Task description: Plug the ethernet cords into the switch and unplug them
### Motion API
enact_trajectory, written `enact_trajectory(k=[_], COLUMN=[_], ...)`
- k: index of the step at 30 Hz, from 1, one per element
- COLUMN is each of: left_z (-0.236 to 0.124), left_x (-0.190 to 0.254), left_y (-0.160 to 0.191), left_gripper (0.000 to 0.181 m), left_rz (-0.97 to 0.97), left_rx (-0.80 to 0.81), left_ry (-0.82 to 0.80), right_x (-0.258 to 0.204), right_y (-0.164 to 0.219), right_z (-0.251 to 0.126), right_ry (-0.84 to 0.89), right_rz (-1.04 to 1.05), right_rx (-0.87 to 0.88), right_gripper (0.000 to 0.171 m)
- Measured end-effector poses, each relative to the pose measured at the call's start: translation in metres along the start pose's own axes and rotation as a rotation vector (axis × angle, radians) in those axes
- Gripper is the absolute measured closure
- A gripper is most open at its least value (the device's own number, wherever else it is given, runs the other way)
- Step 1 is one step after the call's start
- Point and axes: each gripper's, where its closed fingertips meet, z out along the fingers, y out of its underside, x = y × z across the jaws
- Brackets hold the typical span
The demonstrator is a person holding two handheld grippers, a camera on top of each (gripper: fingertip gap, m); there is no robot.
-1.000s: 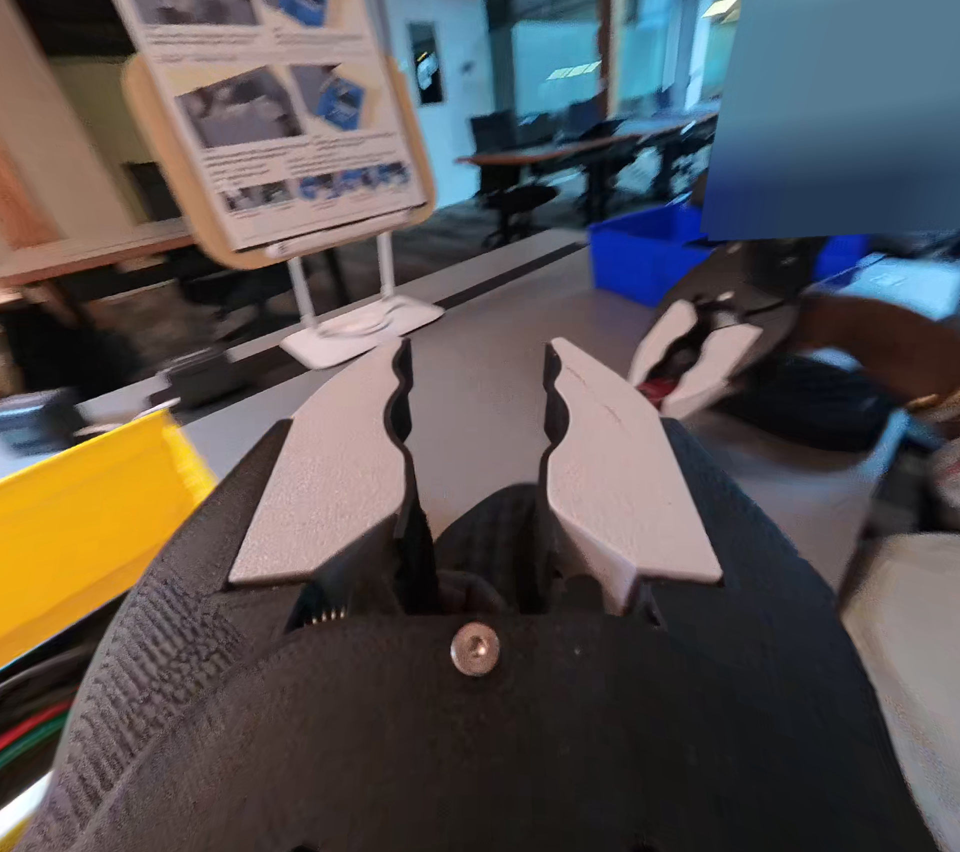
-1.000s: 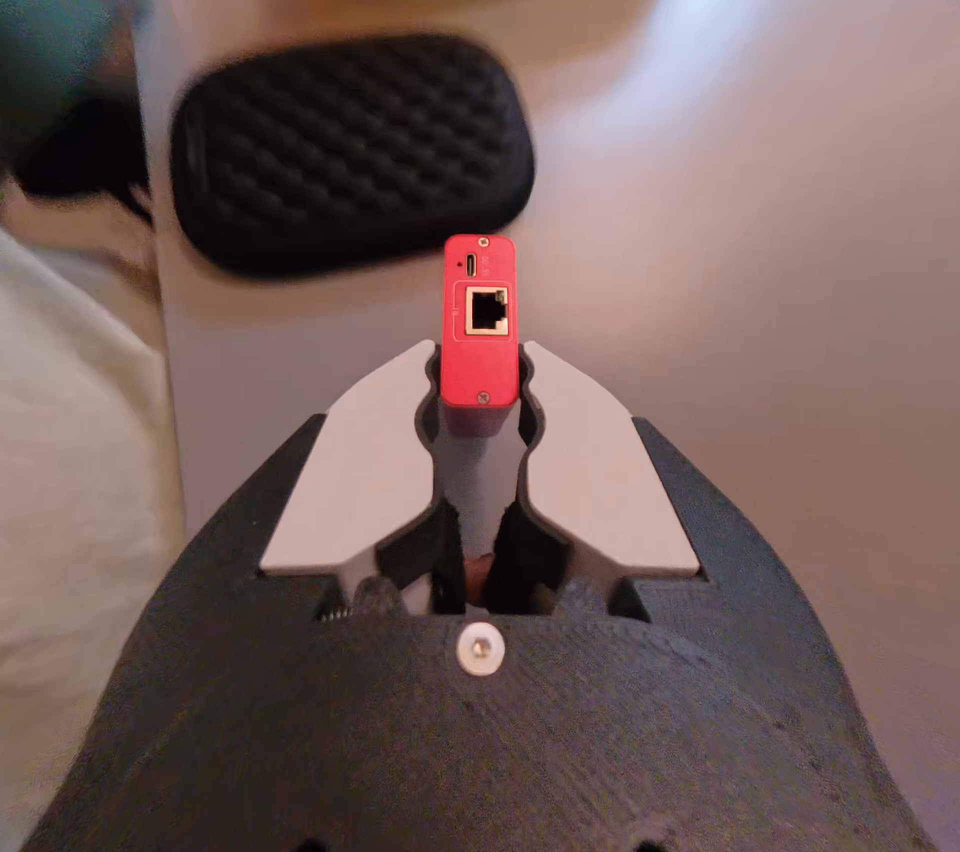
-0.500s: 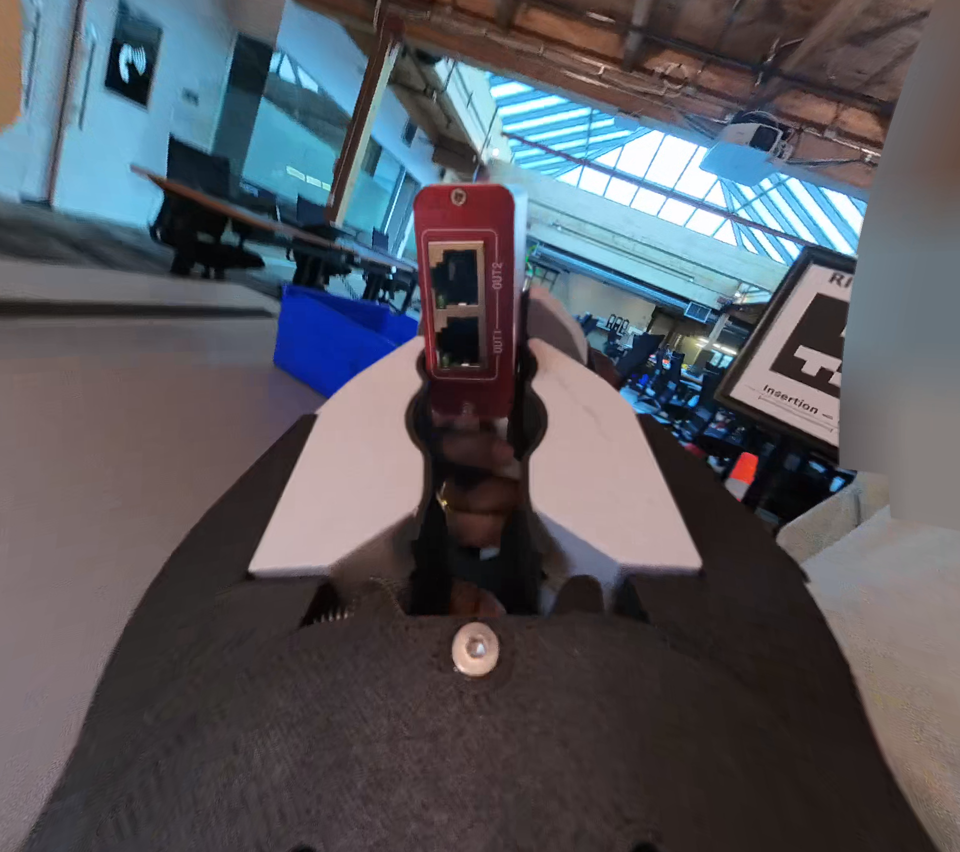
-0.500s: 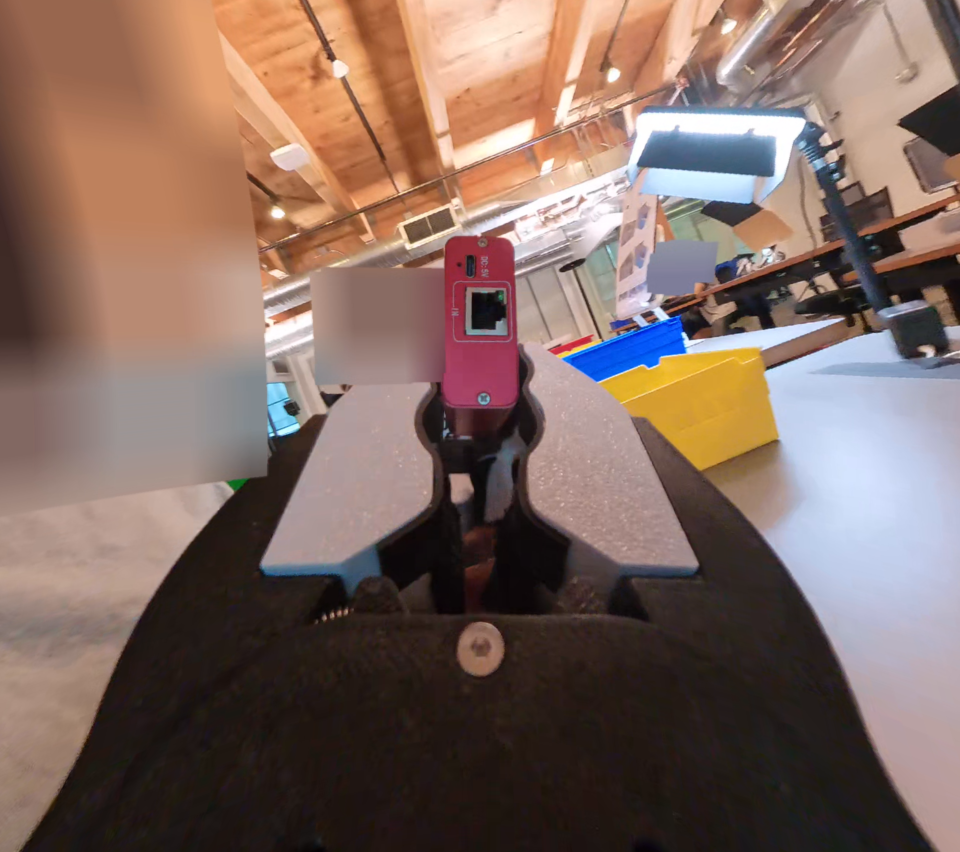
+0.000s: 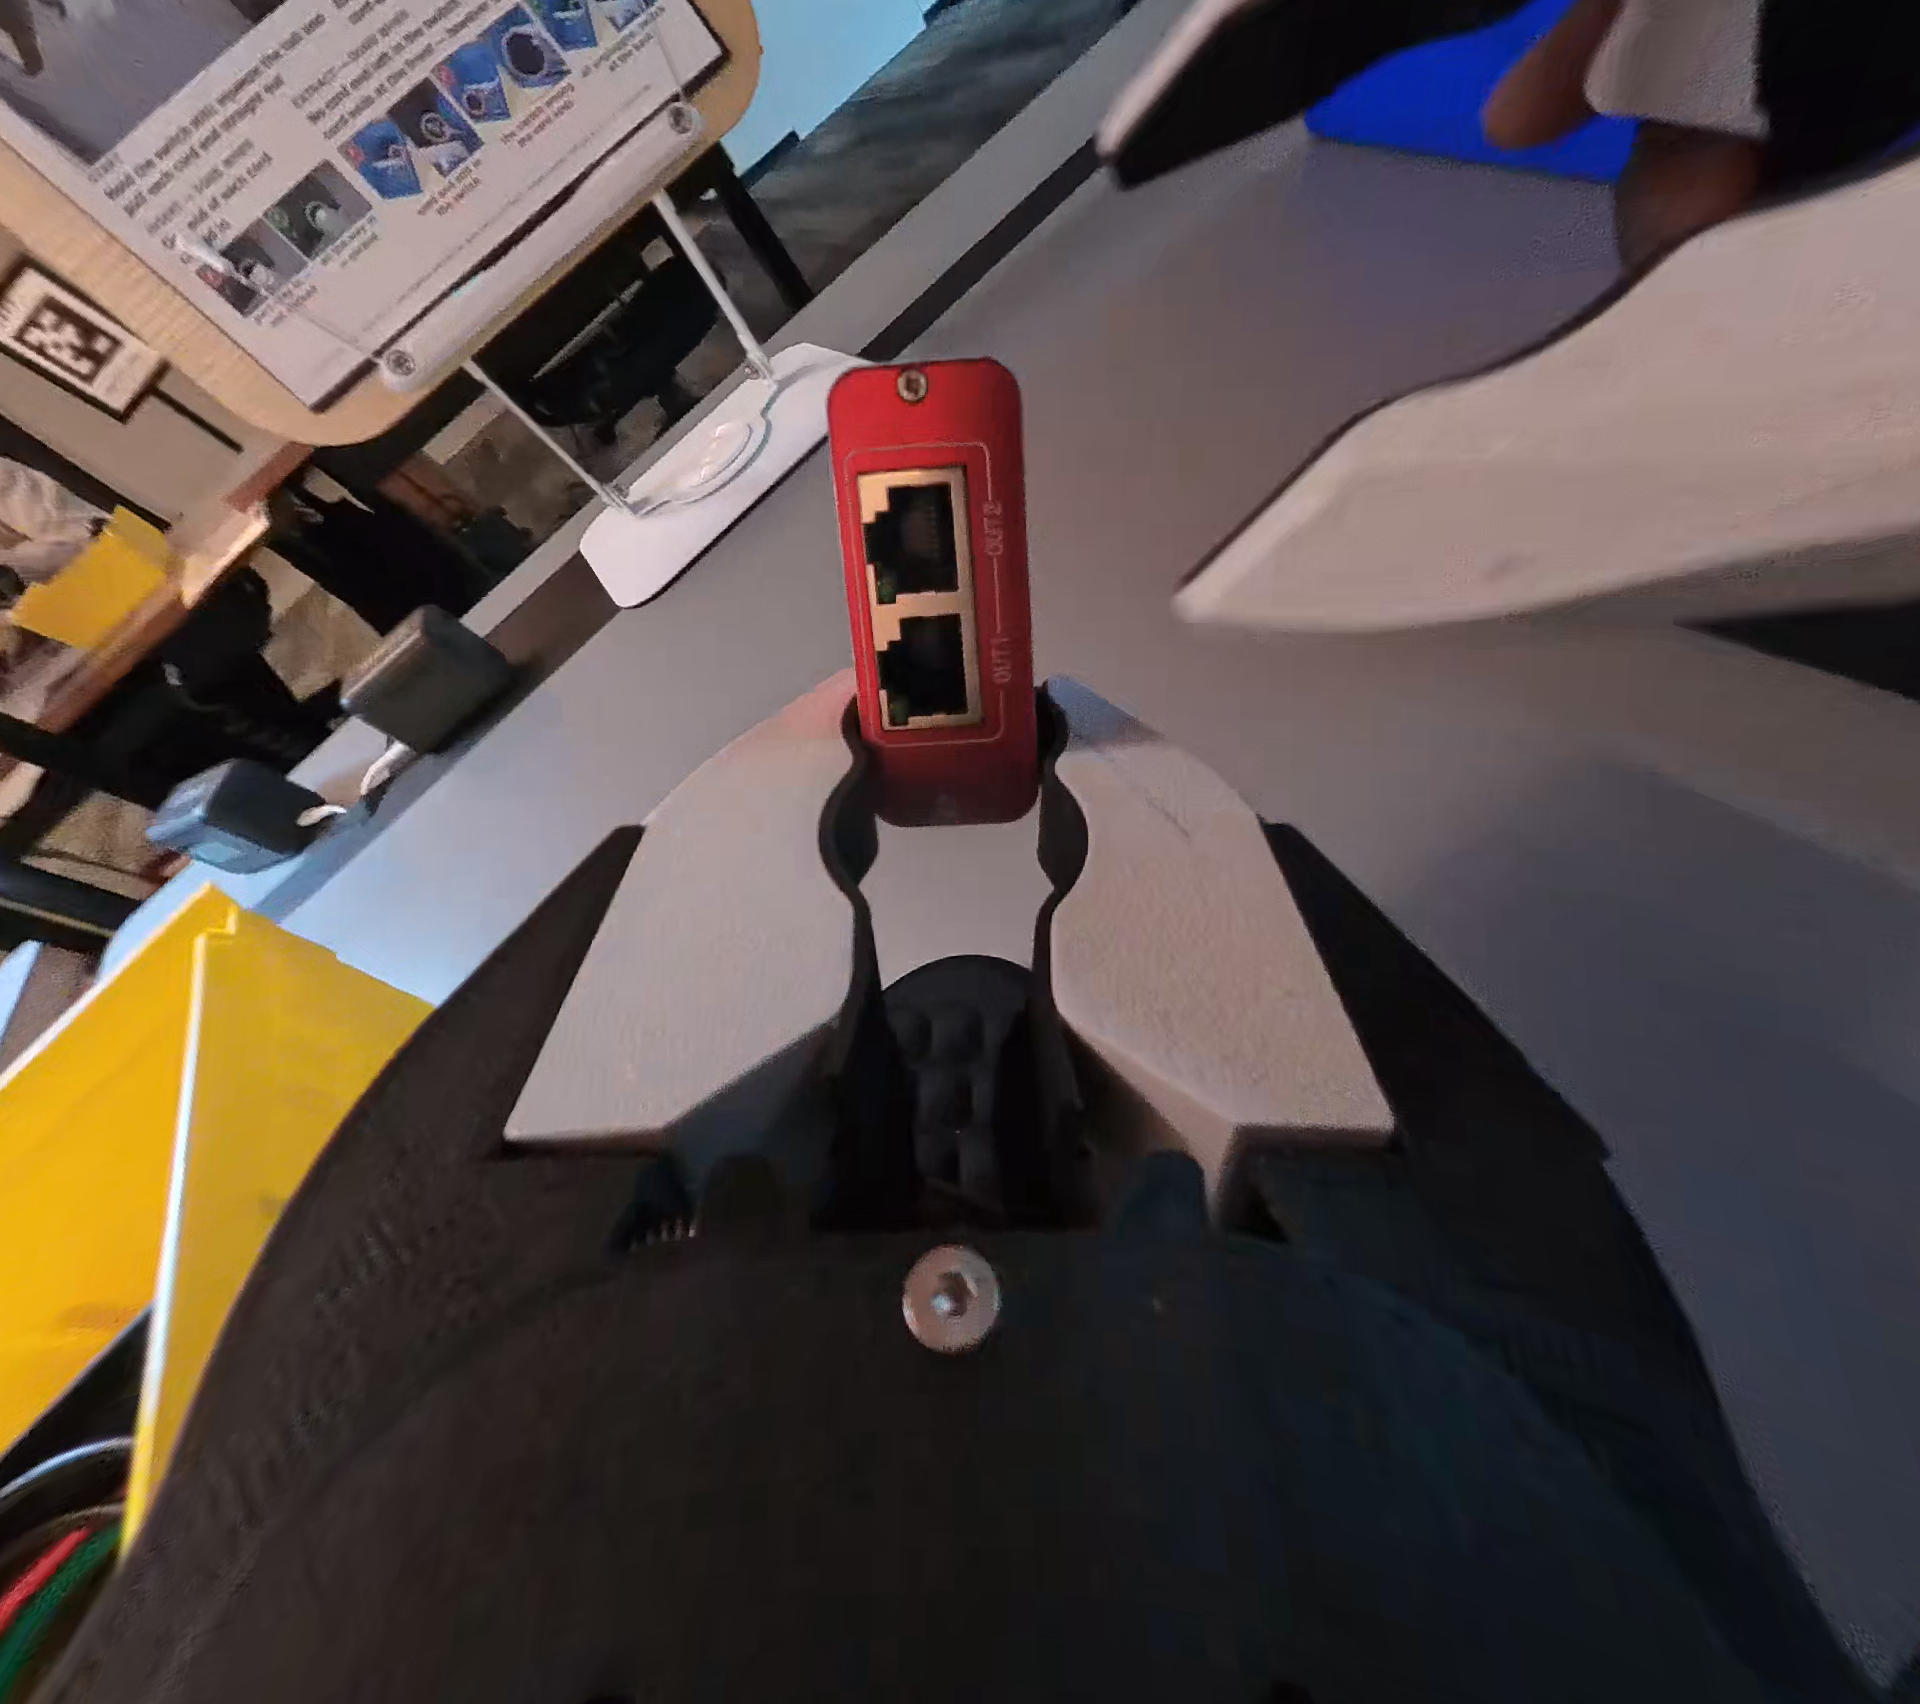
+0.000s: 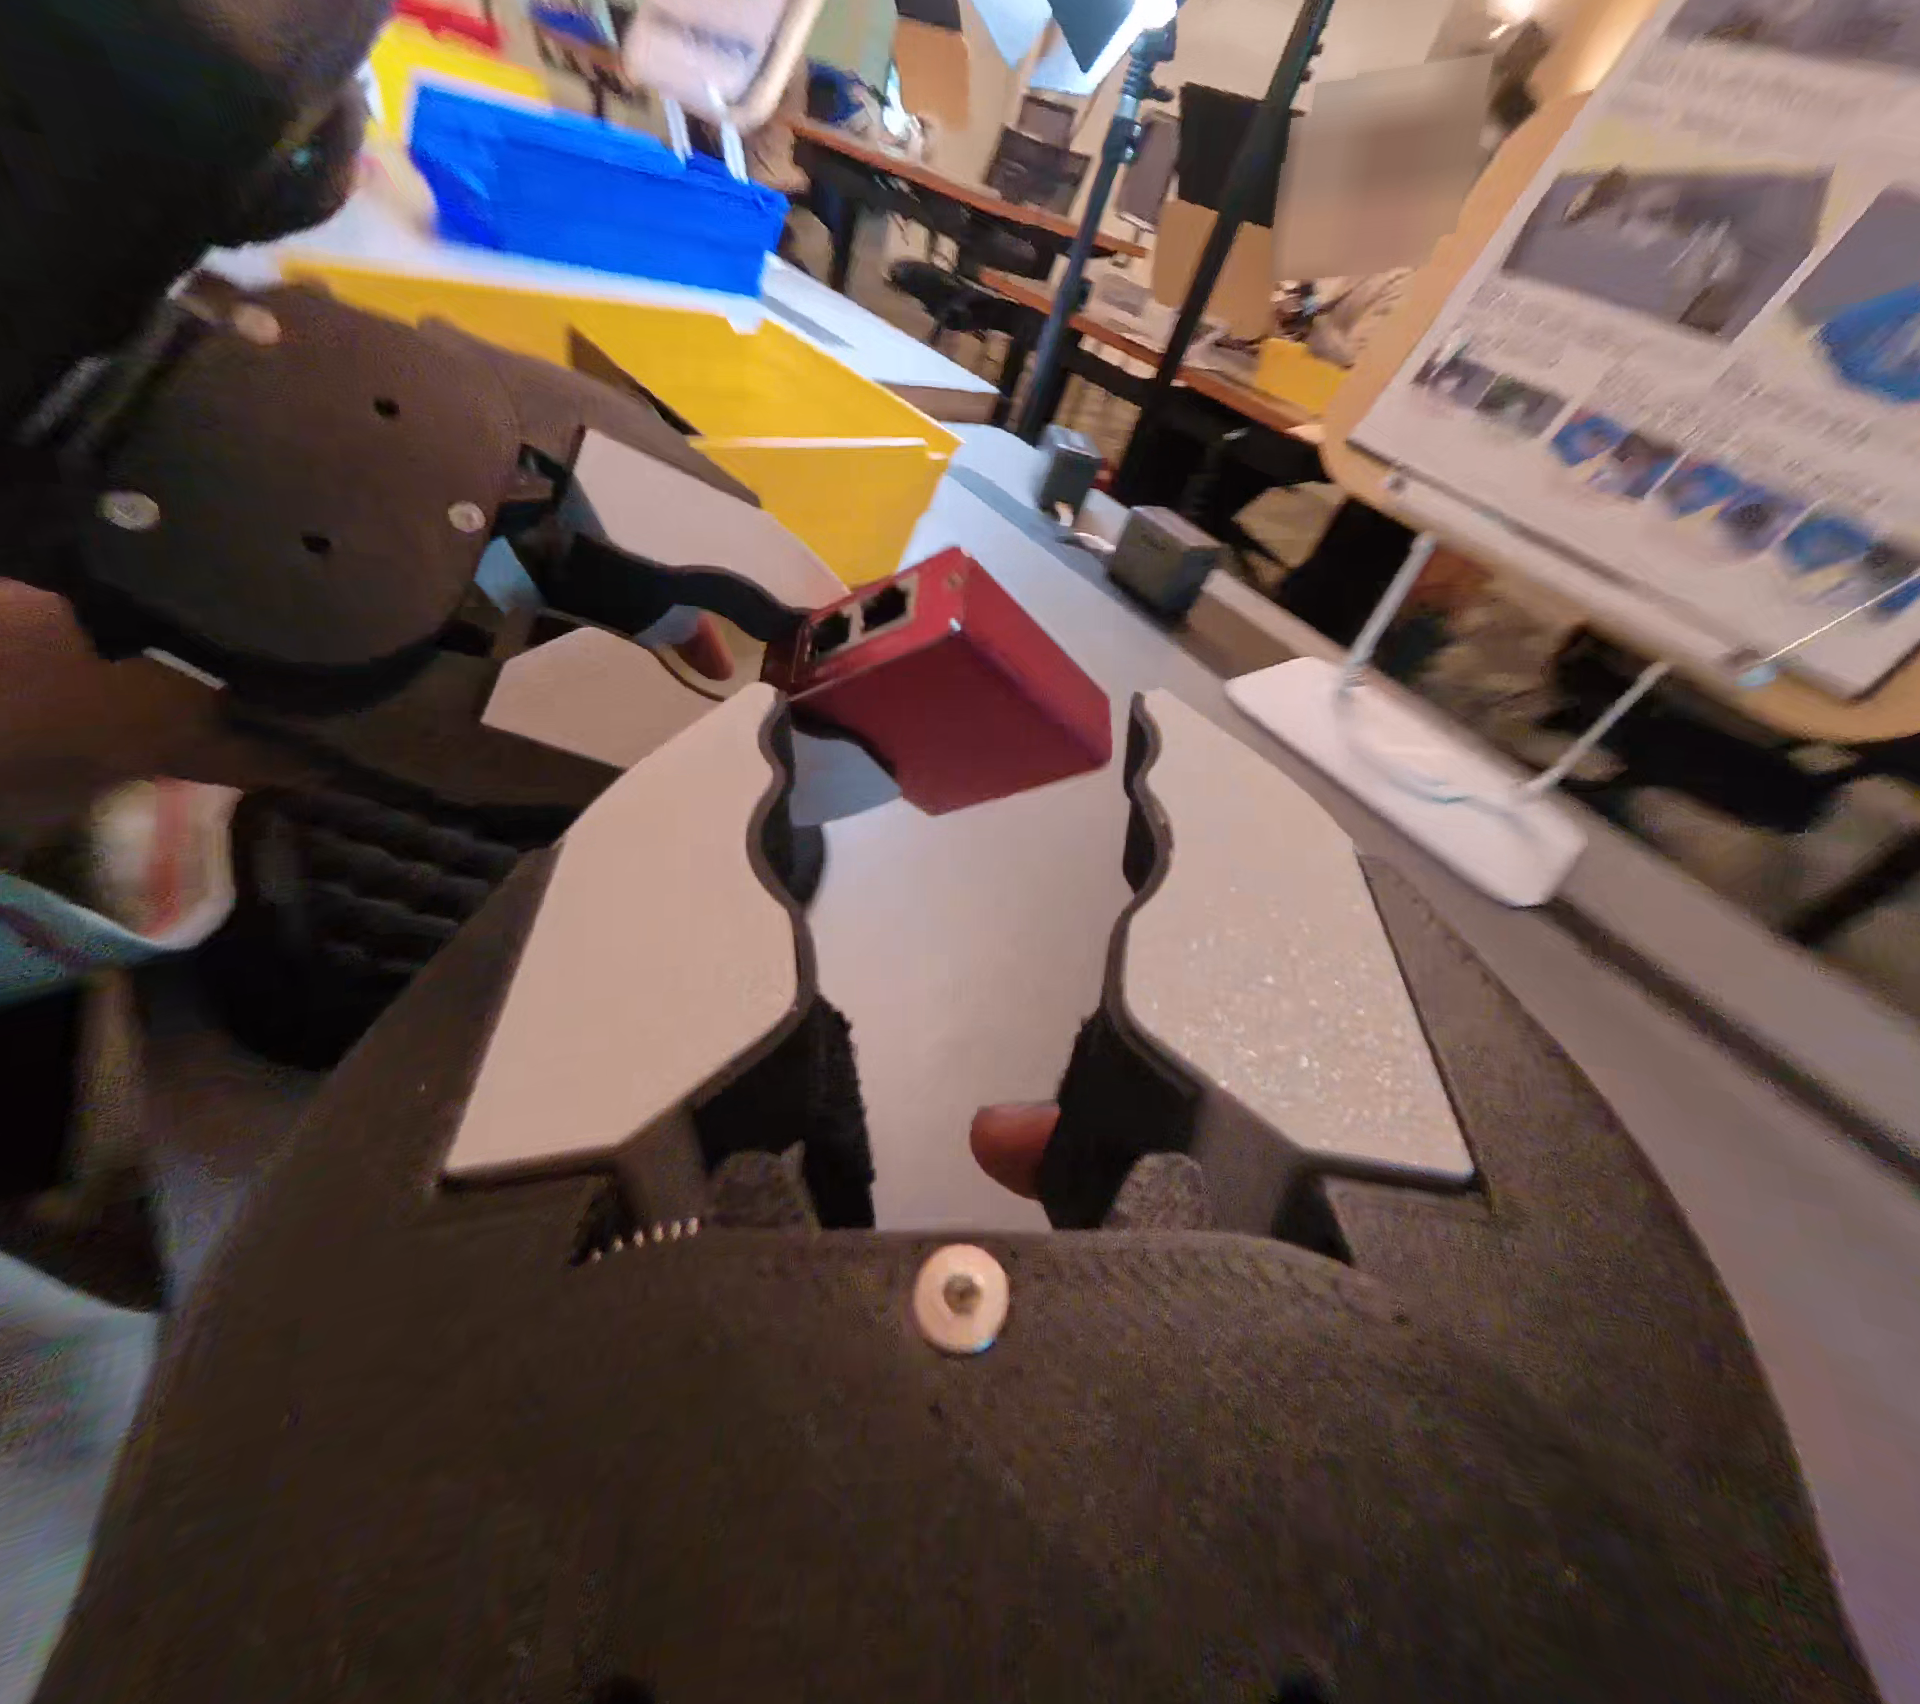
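The red switch [image 5: 940,605] sits clamped at its lower end between the left gripper's [image 5: 948,719] jaws, above the grey worktop [image 5: 1351,823], two-port face (both ports empty) toward the camera. The right gripper [image 6: 951,719] hovers just beside the switch, jaws wide apart and holding nothing. A yellow bin [image 5: 156,1135] stands left.

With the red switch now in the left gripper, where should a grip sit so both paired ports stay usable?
Grip the red switch low on its two long flat sides, coming from behind the port face, as the left gripper does. The fingers pinch the bottom end, leaving both stacked ports exposed. The right gripper is open and empty, free to fetch a cord.
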Motion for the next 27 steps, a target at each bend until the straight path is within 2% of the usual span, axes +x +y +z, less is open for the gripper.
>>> enact_trajectory(k=[6, 8, 11, 13, 15, 16, 19, 21, 23, 25, 27], left_z=[0.0, 0.0, -0.002, -0.003, -0.006, -0.008, -0.021, -0.029, -0.037, -0.034, -0.027], left_x=[0.011, 0.015, 0.03, 0.034, 0.032, 0.033, 0.053, 0.059, 0.064, 0.063, 0.048], left_y=[0.011, 0.015, 0.011, 0.006, -0.01, -0.02, -0.04, -0.051, -0.058, -0.057, -0.057], left_gripper=[0.154, 0.154, 0.154, 0.153, 0.15, 0.143, 0.13, 0.132, 0.138, 0.139, 0.152], left_rz=[0.292, 0.37, 0.42, 0.436, 0.458, 0.443, 0.28, 0.174, 0.174, 0.219, 0.233], left_rx=[-0.121, -0.162, -0.139, -0.102, 0.042, 0.143, 0.418, 0.525, 0.598, 0.578, 0.534], left_ry=[-0.019, -0.007, 0.056, 0.082, 0.057, 0.062, 0.24, 0.314, 0.333, 0.297, 0.15], right_x=[-0.003, -0.004, -0.015, -0.018, -0.018, -0.019, -0.03, -0.034, -0.033, -0.028, -0.011], right_y=[0.024, 0.029, 0.04, 0.04, 0.034, 0.026, -0.004, -0.013, -0.015, -0.012, -0.01], right_z=[0.002, 0.001, 0.003, 0.0, -0.008, -0.014, -0.04, -0.051, -0.055, -0.053, -0.04], right_ry=[-0.053, -0.1, -0.238, -0.297, -0.368, -0.409, -0.578, -0.662, -0.691, -0.694, -0.584], right_rz=[-0.661, -0.877, -1.007, -0.98, -0.825, -0.73, -0.462, -0.364, -0.316, -0.241, -0.105], right_rx=[-0.19, -0.228, -0.262, -0.219, -0.131, -0.044, 0.243, 0.342, 0.378, 0.345, 0.271], right_gripper=[0.11, 0.117, 0.128, 0.136, 0.144, 0.144, 0.144, 0.144, 0.144, 0.144, 0.133])
